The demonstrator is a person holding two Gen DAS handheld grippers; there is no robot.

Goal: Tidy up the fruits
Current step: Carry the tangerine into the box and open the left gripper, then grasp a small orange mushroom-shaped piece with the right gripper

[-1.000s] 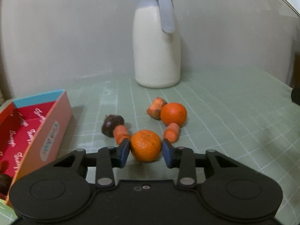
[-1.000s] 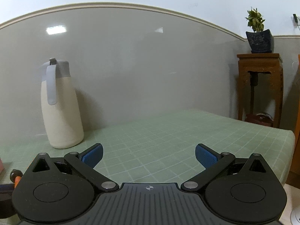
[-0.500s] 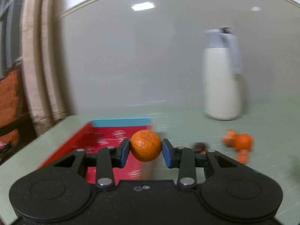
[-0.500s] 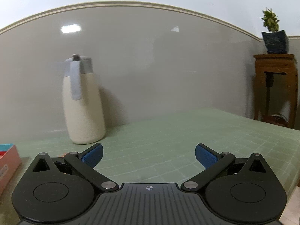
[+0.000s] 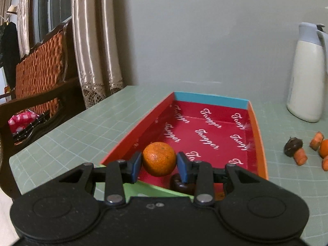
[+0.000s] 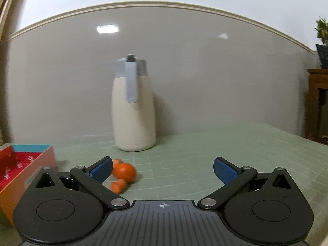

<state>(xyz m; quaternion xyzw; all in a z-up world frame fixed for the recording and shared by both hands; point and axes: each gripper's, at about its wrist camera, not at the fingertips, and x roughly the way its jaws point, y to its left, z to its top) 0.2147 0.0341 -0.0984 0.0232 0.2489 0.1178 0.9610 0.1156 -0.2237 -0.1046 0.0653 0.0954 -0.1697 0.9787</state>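
Observation:
My left gripper (image 5: 159, 165) is shut on an orange mandarin (image 5: 159, 158) and holds it over the near end of a red box (image 5: 209, 131) with white lettering. A dark round fruit (image 5: 181, 184) lies in the box just under the right finger. On the table right of the box lie a dark fruit (image 5: 292, 146), orange carrot-like pieces (image 5: 300, 157) and part of another mandarin (image 5: 324, 148). My right gripper (image 6: 163, 170) is open and empty above the table. That mandarin (image 6: 124, 172) and a carrot piece (image 6: 118, 185) lie beside its left finger.
A cream jug with a grey lid (image 6: 133, 110) stands at the back by the wall; it also shows in the left wrist view (image 5: 307, 75). The box corner (image 6: 30, 160) shows at the left. A wooden chair (image 5: 39, 82) and curtains stand left of the green table (image 5: 82, 119).
My left gripper lifted the mandarin off the table and swung it left, over the red box. My right gripper turned left toward the jug and the fruits, still open.

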